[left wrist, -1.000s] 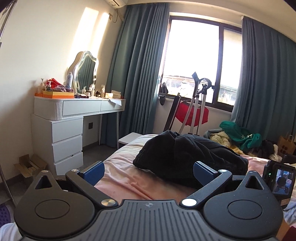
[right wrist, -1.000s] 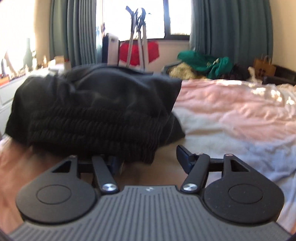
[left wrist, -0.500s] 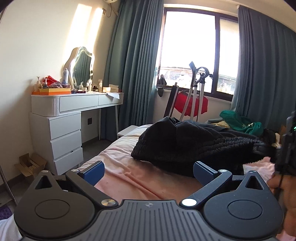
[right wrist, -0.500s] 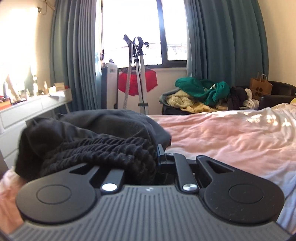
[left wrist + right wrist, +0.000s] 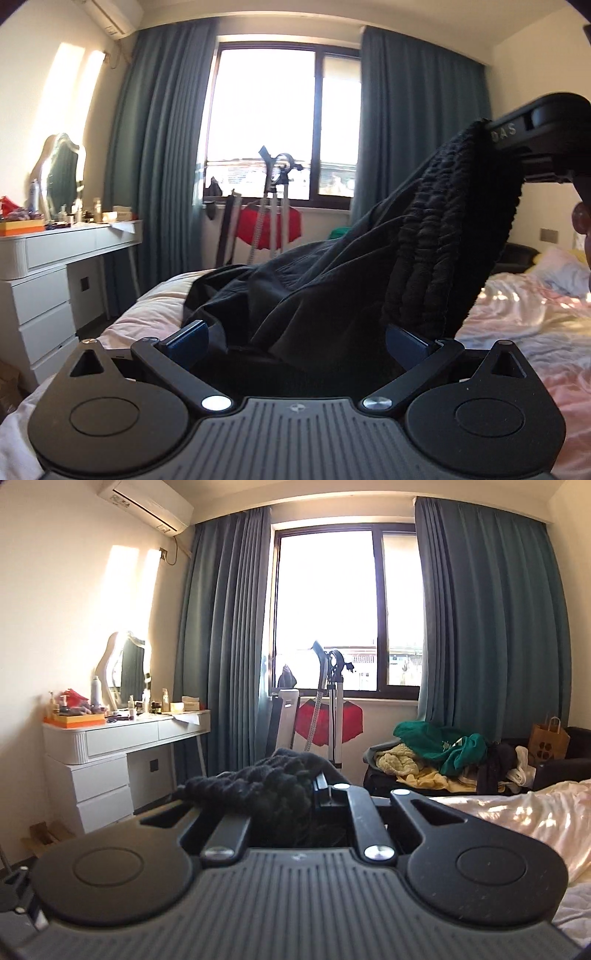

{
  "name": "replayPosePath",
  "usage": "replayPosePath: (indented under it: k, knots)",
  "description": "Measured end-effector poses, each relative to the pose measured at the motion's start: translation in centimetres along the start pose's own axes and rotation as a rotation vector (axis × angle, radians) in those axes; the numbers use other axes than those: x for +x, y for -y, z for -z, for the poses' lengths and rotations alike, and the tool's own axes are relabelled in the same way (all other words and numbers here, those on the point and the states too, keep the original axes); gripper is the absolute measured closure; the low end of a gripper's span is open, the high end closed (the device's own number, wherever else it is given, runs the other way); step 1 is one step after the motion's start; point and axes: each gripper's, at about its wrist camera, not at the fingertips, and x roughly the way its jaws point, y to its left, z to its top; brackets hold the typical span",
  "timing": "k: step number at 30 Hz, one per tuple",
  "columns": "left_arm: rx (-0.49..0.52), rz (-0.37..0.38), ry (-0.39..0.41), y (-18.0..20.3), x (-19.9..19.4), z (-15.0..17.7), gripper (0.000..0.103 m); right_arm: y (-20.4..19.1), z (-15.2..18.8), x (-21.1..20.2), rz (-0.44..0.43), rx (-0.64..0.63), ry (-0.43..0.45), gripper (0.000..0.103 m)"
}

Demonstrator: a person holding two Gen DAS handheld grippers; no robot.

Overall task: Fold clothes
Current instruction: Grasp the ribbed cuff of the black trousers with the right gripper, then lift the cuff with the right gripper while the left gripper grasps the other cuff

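Observation:
A black garment [image 5: 332,288] with a ribbed elastic band [image 5: 443,240] rises off the pink bed sheet [image 5: 524,317]. My right gripper [image 5: 495,138] is at the upper right of the left wrist view, shut on the top of that band and holding it up. In its own view, the right gripper [image 5: 314,786] pinches the bunched ribbed cloth [image 5: 266,779], which drapes over its left finger. My left gripper [image 5: 295,339] stands open low over the bed. Its blue pads [image 5: 186,339] sit either side of the hanging lower cloth without pressing it.
A white dressing table [image 5: 55,251] with a mirror and bottles stands at the left wall. A garment steamer [image 5: 328,709] with a red board is under the window. A dark chair holds a pile of clothes [image 5: 439,753], with a paper bag [image 5: 548,738] beside it.
The right gripper closed on the ribbed band and lifted it high off the bed. The left gripper moved in, so the black cloth now hangs between its open fingers.

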Motion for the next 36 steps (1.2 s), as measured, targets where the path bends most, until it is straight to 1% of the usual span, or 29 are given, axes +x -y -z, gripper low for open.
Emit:
replayPosePath:
  k: [1, 3, 6, 8, 10, 12, 13, 15, 16, 19, 22, 23, 25, 26, 27, 29, 31, 32, 33, 34, 35, 36]
  knots:
    - [0.035, 0.015, -0.002, 1.0, -0.3, 0.5, 0.000, 0.5, 0.6, -0.5, 0.008, 0.010, -0.009, 0.091]
    - [0.112, 0.038, 0.001, 2.9, -1.0, 1.3, 0.000, 2.2, 2.3, -1.3, 0.025, 0.070, -0.038, 0.091]
    - [0.189, 0.091, 0.011, 4.9, -2.1, 2.4, 0.000, 5.3, 5.1, -1.9, 0.051, 0.217, -0.087, 0.090]
    - [0.230, 0.105, -0.005, 6.1, -2.3, 3.3, 0.000, 7.1, 6.7, -2.2, 0.076, 0.290, -0.107, 0.090]
    - [0.269, 0.095, -0.023, 7.1, -1.7, 4.0, 0.000, 8.5, 7.6, -2.4, 0.078, 0.366, -0.118, 0.090]
    - [0.302, 0.065, -0.047, 8.0, -0.6, 4.9, 0.000, 9.4, 8.0, -2.5, 0.076, 0.413, -0.122, 0.090]
    - [0.314, 0.028, -0.067, 8.4, 0.1, 5.3, 0.000, 9.7, 8.0, -2.4, 0.077, 0.421, -0.123, 0.090]
    - [0.328, -0.071, -0.113, 8.6, 1.8, 6.3, 0.000, 9.5, 8.0, -2.5, 0.095, 0.394, -0.116, 0.090]
    - [0.326, -0.105, -0.126, 8.5, 2.5, 6.6, 0.000, 9.4, 8.0, -2.5, 0.105, 0.382, -0.111, 0.090]
    - [0.280, -0.202, -0.139, 7.7, 3.4, 7.0, 0.000, 10.0, 8.3, -2.5, 0.135, 0.383, -0.108, 0.090]
    - [0.206, -0.284, -0.136, 6.4, 3.3, 6.8, 0.000, 11.3, 8.5, -2.3, 0.166, 0.433, -0.101, 0.091]
    - [0.196, -0.333, -0.142, 6.0, 3.4, 6.8, 0.000, 11.7, 8.6, -2.3, 0.177, 0.450, -0.095, 0.091]
    - [0.172, -0.420, -0.170, 5.2, 3.8, 6.9, 0.000, 12.5, 8.5, -2.4, 0.200, 0.481, -0.067, 0.091]
    - [0.152, -0.450, -0.194, 4.5, 4.2, 6.8, 0.000, 12.9, 8.5, -2.5, 0.211, 0.495, -0.052, 0.091]
    - [0.129, -0.463, -0.217, 3.9, 4.6, 6.8, 0.000, 13.2, 8.5, -2.6, 0.221, 0.507, -0.035, 0.091]
    - [0.082, -0.446, -0.258, 3.4, 5.4, 6.9, 0.000, 13.7, 8.6, -2.8, 0.230, 0.524, -0.016, 0.091]
    - [0.056, -0.439, -0.297, 3.2, 6.0, 7.2, 0.000, 13.7, 8.6, -2.9, 0.235, 0.516, -0.005, 0.091]
    - [0.047, -0.430, -0.309, 3.1, 6.1, 7.4, 0.003, 13.6, 8.7, -2.9, 0.238, 0.504, 0.001, 0.091]
    - [0.025, -0.410, -0.315, 3.0, 6.3, 7.4, 0.013, 13.4, 8.7, -2.8, 0.248, 0.482, 0.001, 0.091]
    - [-0.009, -0.378, -0.315, 2.9, 6.4, 7.3, 0.027, 13.2, 8.8, -2.6, 0.261, 0.461, -0.008, 0.091]
    - [-0.046, -0.342, -0.320, 2.2, 5.7, 7.6, 0.034, 13.0, 8.8, -2.4, 0.275, 0.440, -0.017, 0.091]
    - [-0.079, -0.319, -0.324, 1.3, 5.2, 7.8, 0.046, 12.8, 8.8, -2.2, 0.289, 0.419, -0.027, 0.091]
